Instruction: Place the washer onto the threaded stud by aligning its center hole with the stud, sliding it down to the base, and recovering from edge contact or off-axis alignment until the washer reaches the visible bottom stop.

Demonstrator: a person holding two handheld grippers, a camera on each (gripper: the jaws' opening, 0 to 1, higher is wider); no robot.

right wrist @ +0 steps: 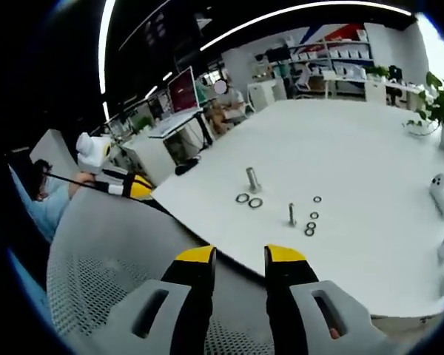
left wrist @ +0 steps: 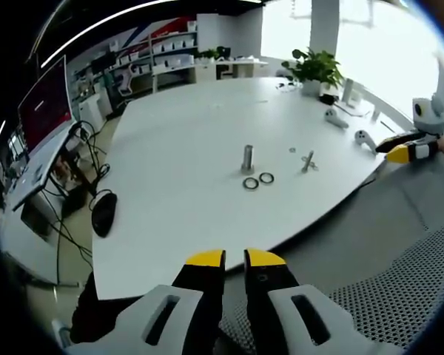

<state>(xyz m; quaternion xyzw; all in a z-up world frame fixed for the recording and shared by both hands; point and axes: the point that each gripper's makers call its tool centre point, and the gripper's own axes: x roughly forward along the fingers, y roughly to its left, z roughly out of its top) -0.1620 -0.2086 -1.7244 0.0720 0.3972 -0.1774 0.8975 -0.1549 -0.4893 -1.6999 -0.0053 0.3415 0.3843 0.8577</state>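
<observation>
Approach is the step in hand, nothing gripped: the left gripper [left wrist: 234, 258] hangs narrow and empty, the right gripper [right wrist: 241, 254] slightly wider, also empty. Two washers [left wrist: 258, 180] lie on the table [left wrist: 170, 163] beside the stud [left wrist: 247, 158], well ahead of both; next comes a reach and pinch.

Both views off-table, facing the shared stud [left wrist: 247, 158].

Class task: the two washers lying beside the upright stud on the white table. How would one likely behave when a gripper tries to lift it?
Each washer lies flat on the smooth table, so it probably slides before lifting. Thin, likely stiff metal.
</observation>
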